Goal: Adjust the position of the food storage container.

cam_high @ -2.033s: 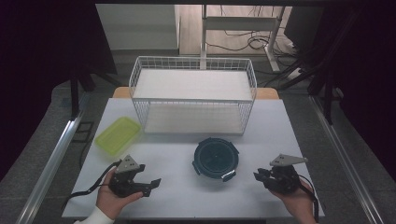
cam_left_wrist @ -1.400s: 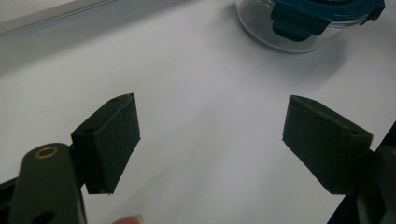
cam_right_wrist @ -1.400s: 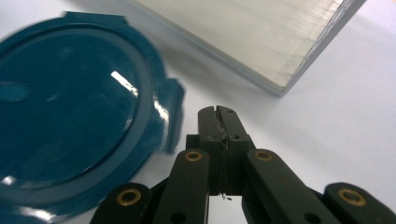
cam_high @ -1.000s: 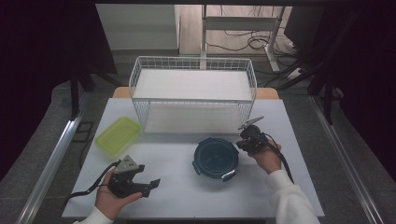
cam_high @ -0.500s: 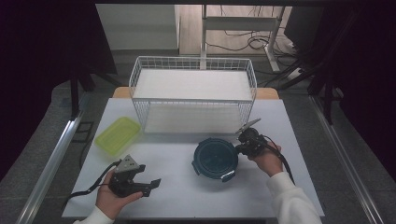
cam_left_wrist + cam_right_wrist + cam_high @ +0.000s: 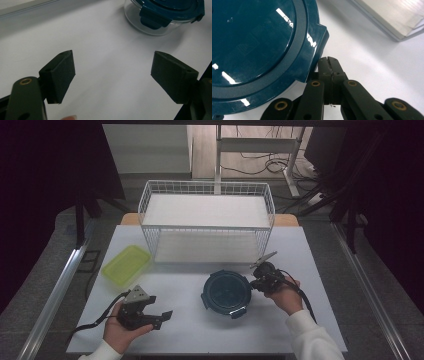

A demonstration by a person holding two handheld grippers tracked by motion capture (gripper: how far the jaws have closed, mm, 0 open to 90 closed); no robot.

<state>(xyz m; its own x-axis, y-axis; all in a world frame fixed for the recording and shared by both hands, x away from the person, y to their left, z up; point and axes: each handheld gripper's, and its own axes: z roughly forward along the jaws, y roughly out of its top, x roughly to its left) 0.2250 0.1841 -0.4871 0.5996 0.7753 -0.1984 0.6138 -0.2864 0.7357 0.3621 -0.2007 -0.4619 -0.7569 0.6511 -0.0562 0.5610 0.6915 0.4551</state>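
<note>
White tabletop [image 6: 300, 250] in the high view: wire basket [image 6: 207, 220] across the upper middle, yellow-green tray [image 6: 126, 265] at left, blue-lidded round container [image 6: 227, 292] at centre, right gripper [image 6: 261, 280] just beside its right rim, left gripper [image 6: 150, 312] lower left with bare table between it and the container. Left gripper view: jaws spread wide over bare white surface, container [image 6: 162, 15] at upper right, glass wall visible under the lid. Right gripper view: jaws pressed together with nothing between them, tips at the lid edge [image 6: 312, 57] beside a latch tab, basket base [image 6: 392, 15] in the upper right corner.

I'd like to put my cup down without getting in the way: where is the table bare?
Bare table lies between the left gripper and the blue-lidded container, and along the near edge. It is crowded where the shut right gripper sits at the container's side, just before the wire basket. The yellow-green tray takes the left.
</note>
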